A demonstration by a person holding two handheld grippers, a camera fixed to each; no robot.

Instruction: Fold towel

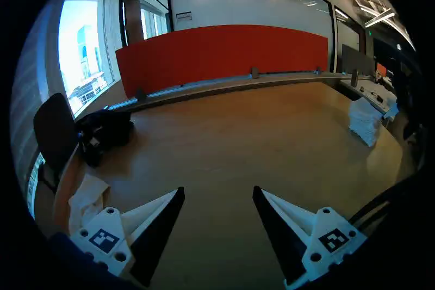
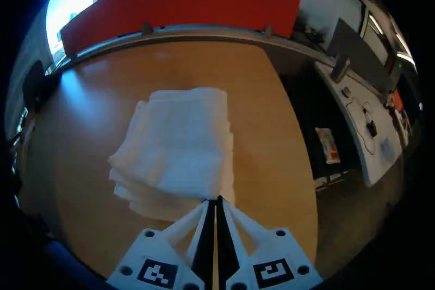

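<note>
In the right gripper view a stack of folded white towels (image 2: 176,148) lies on the wooden table (image 2: 87,127). My right gripper (image 2: 213,202) is shut, its fingertips pinching the near edge of the top towel. In the left gripper view my left gripper (image 1: 217,192) hovers open over bare wood (image 1: 239,137), with nothing between its fingers. The same towel stack (image 1: 365,121) sits far off at the table's right edge. A crumpled white cloth (image 1: 87,200) lies by the left finger.
A black bag (image 1: 103,132) rests at the table's left side beside a dark chair back (image 1: 54,132). A red partition (image 1: 223,53) runs along the far edge. To the right, past the table's edge (image 2: 296,143), are the floor and a white desk (image 2: 370,132).
</note>
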